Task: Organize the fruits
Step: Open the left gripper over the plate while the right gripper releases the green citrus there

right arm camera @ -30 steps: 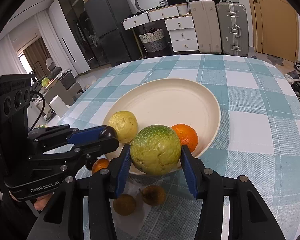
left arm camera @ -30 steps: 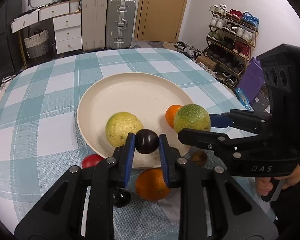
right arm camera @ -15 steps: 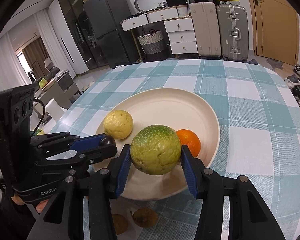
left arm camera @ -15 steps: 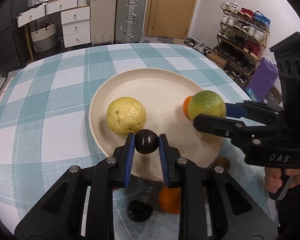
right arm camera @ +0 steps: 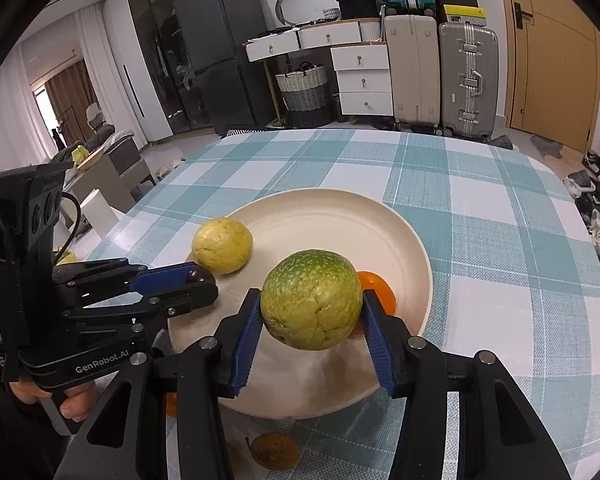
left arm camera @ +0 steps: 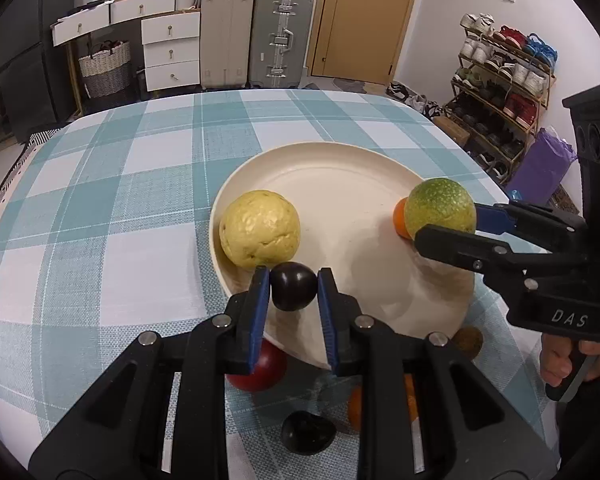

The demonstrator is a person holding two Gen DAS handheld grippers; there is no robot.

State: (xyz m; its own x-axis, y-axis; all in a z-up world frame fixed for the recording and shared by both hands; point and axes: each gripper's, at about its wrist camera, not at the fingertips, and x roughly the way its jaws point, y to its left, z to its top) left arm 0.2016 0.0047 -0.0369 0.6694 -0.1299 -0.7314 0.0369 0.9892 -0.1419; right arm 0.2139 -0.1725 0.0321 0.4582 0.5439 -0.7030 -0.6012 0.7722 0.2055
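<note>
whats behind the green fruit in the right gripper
An orange sits on the plate right behind the green fruit. Only its right part shows; the rest is covered by the fruit.

A lived-in home: a tabletop [right arm camera: 480, 216] under a checked cloth, suitcases [right arm camera: 440, 76] parked against the wall beside white drawers [right arm camera: 364, 76] and a woven basket [right arm camera: 304, 92], a dark fridge [right arm camera: 216, 52], a wooden door [left arm camera: 364, 20], and a crowded shoe rack [left arm camera: 504, 92] (mostly trainers).

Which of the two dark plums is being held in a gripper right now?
The dark plum clamped in the left gripper above the plate rim; the other plum lies on the tablecloth.
</note>
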